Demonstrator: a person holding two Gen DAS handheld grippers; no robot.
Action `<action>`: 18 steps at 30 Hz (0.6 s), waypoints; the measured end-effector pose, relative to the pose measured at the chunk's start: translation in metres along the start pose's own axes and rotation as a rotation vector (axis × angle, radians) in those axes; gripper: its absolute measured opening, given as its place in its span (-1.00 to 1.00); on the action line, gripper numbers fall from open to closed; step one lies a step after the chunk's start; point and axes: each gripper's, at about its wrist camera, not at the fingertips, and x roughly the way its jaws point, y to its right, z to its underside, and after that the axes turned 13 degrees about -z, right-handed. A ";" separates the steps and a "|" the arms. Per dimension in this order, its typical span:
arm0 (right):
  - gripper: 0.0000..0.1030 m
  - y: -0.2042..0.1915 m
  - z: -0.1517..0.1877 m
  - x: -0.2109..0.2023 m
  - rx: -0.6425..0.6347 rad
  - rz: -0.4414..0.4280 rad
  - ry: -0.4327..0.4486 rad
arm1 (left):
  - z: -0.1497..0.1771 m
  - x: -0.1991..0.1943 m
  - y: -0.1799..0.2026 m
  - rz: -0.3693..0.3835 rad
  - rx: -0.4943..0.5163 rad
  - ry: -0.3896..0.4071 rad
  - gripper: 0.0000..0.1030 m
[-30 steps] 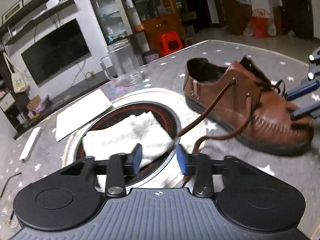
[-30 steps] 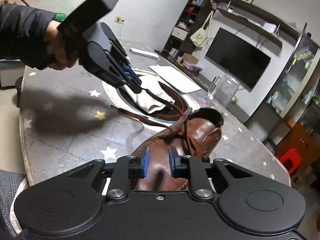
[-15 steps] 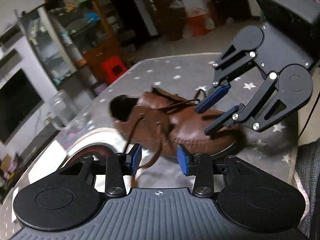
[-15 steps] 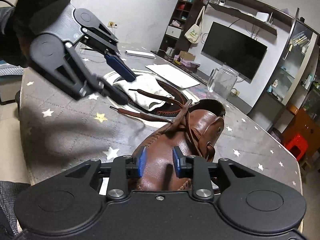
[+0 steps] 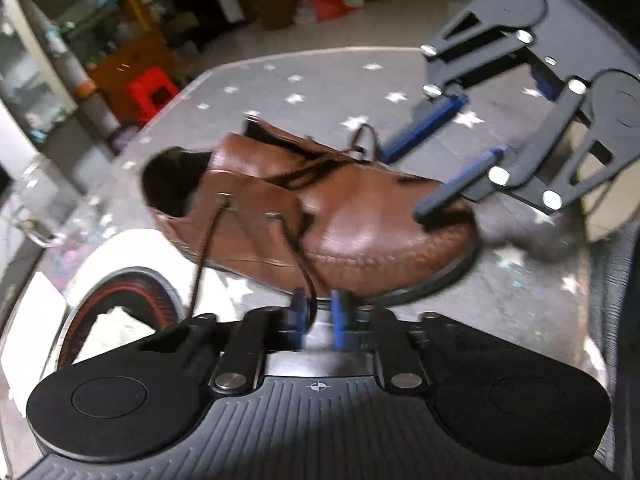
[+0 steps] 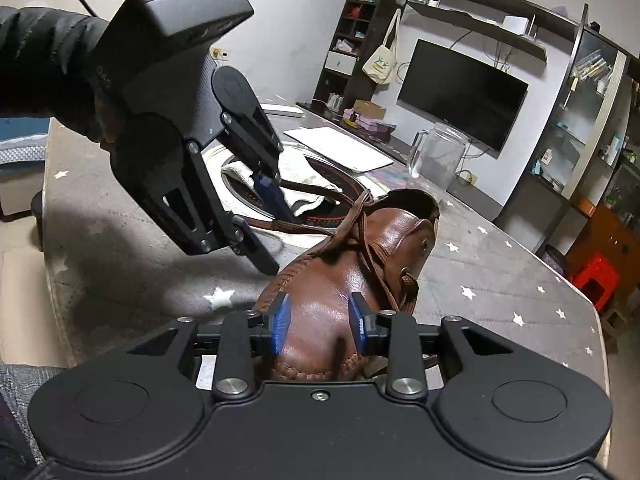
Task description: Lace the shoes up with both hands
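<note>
A brown leather shoe (image 5: 320, 216) lies on the grey star-patterned table (image 5: 332, 92), also shown in the right wrist view (image 6: 340, 280). Its dark brown lace (image 5: 300, 264) hangs from the near eyelets. My left gripper (image 5: 319, 318) is close to the shoe's side, its jaws narrowed with one lace strand running between them; I cannot tell if it grips it. It also shows in the right wrist view (image 6: 272, 232). My right gripper (image 6: 320, 320) is open above the toe, also shown in the left wrist view (image 5: 440, 160).
A round stove ring (image 5: 120, 292) with a white cloth (image 6: 304, 176) sits in the table beside the shoe. A glass jar (image 6: 436, 152) and a white sheet (image 6: 340, 148) lie further back. A red stool (image 5: 152, 92) stands off the table.
My left gripper swung from the stove ring toward the shoe's side and its jaws narrowed around a lace strand. My right gripper opened wider over the toe.
</note>
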 end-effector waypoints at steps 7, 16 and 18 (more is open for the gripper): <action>-0.23 0.004 0.003 -0.006 0.024 0.010 0.019 | 0.004 -0.005 0.003 0.072 -0.073 0.041 -0.87; -0.22 0.009 0.006 -0.015 0.055 0.025 0.044 | -0.013 -0.025 -0.017 0.117 -0.345 0.188 -0.88; -0.22 0.010 0.007 -0.016 0.064 0.023 0.046 | -0.019 -0.028 -0.021 0.122 -0.409 0.212 -0.88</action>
